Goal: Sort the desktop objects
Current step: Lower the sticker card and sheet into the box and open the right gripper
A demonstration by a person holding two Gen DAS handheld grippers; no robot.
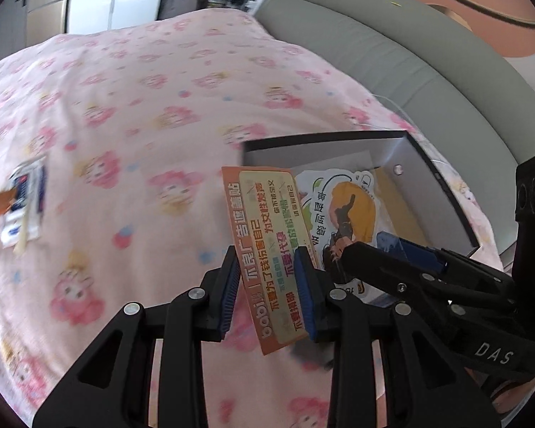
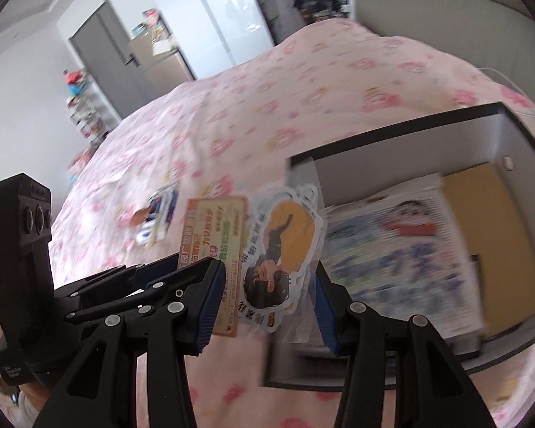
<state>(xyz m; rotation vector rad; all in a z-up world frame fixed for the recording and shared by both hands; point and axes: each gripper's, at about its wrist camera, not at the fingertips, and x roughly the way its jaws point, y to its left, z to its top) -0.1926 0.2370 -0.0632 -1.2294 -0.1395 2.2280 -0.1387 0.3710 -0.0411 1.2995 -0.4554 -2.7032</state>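
My left gripper (image 1: pixel 269 287) is shut on an orange sticker card (image 1: pixel 267 235) with green panel and Chinese text, held upright over the pink bedspread by the near-left corner of an open grey box (image 1: pixel 435 174). The card also shows in the right wrist view (image 2: pixel 214 246). My right gripper (image 2: pixel 267 303) is wide open; a white-edged cartoon sticker sheet (image 2: pixel 281 249) in a clear sleeve sits between its fingers over the box's edge. That sheet shows in the left wrist view (image 1: pixel 342 214), with the right gripper (image 1: pixel 392 249) beside it.
The box (image 2: pixel 499 135) holds a blurred cartoon print (image 2: pixel 399 246) on a yellow-brown sheet (image 2: pixel 481 207). A small pile of blue-and-white cards (image 1: pixel 21 203) lies on the floral bedspread (image 1: pixel 125 107) to the far left. A grey padded headboard (image 1: pixel 392 53) runs behind the box.
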